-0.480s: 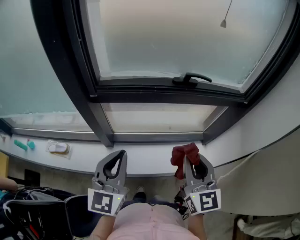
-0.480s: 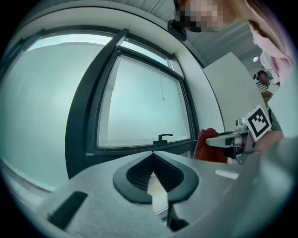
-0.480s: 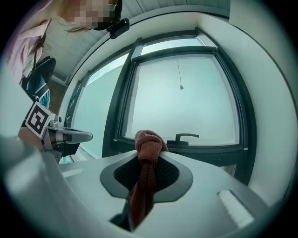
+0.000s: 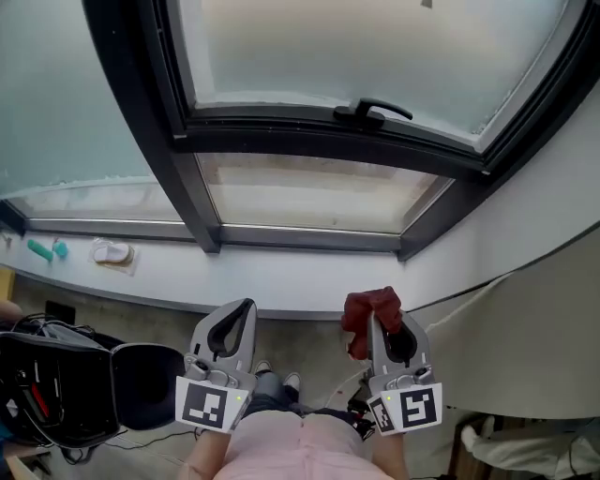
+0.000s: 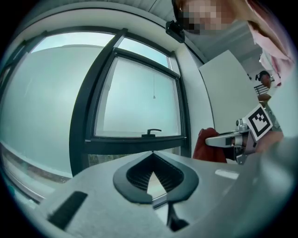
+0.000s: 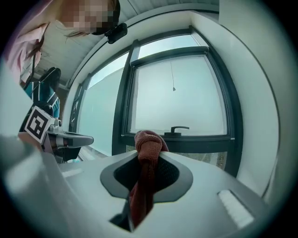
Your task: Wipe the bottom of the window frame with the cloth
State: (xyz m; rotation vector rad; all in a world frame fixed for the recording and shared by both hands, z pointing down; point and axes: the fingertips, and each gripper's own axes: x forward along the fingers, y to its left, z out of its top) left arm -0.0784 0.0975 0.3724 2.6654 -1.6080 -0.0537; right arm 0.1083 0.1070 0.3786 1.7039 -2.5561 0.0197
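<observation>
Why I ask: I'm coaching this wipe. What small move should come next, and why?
Probably move the right hand-held gripper forward to the window frame's bottom rail: its jaws clamp the red cloth, which is not yet touching the frame.

The whole window frame (image 4: 309, 141) now sits higher in the head view. Its handle (image 4: 372, 111) has climbed toward the top edge, and the cord weight (image 4: 427, 4) is almost cut off there. The sill (image 4: 281, 281) has moved up too, so the left claw (image 4: 242, 307) only just overlaps its front edge instead of reaching well over it. The teal item (image 4: 42, 248) and the white item (image 4: 111, 251) on the sill lie higher. More floor (image 4: 305, 342) shows below the sill, and the black bulk (image 4: 103, 394) at the left fills more of the corner.
</observation>
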